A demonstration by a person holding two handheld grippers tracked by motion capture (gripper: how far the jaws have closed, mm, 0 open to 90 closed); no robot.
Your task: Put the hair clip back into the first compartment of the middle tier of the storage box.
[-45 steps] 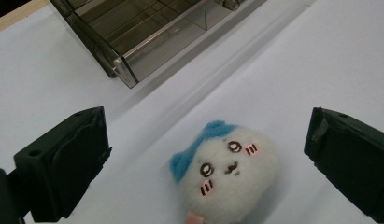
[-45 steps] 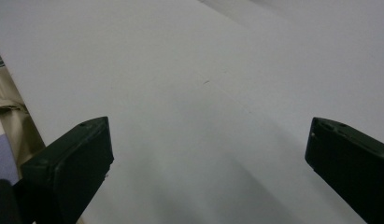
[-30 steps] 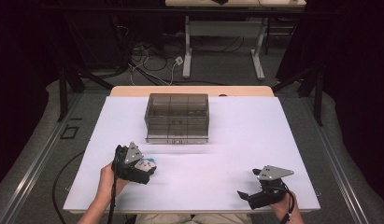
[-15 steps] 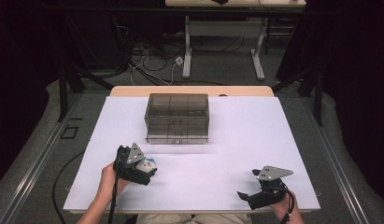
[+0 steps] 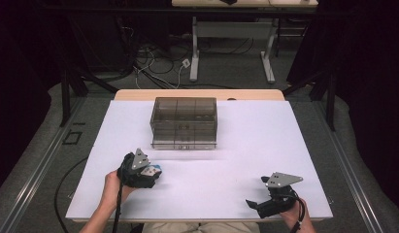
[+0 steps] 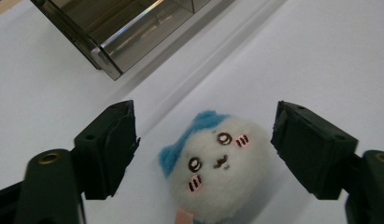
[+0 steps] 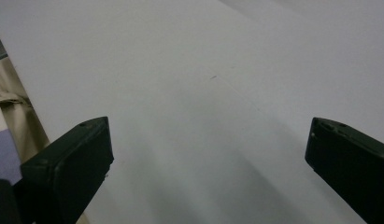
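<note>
Jaws of the left gripper (image 6: 206,140) have just been closing in on the plush (image 6: 216,167) since a sec ago; both hands sit about where they were, and the box (image 5: 183,122) hasn't shifted.

Step in hand, as I read it: the grasp on the plush. It's a small white toy w/ blue ears and a little face, lying on the white table (image 5: 245,145) at the near-left, a short way in front of the box. In the left gripper view it sits between the jaws; the right jaw looks at or very near its side, the left one stands apart w/ table showing in the gap. So partly closed, not yet pinching, nothing held.

Right gripper (image 7: 208,158) is wide open over bare table at the near-right, well apart from plush and box, holding nothing.

Next move prob. calls for closing until both pads press the plush evenly. It's soft and round, so a squeeze from one side could nudge it sideways. Centre first, then lift.

Box: smoky see-through plastic w/ inner dividers, standing mid-table toward the far side. A few small dark bits seem to lie in its compartments; too small to tell what. The plush is outside it.
</note>
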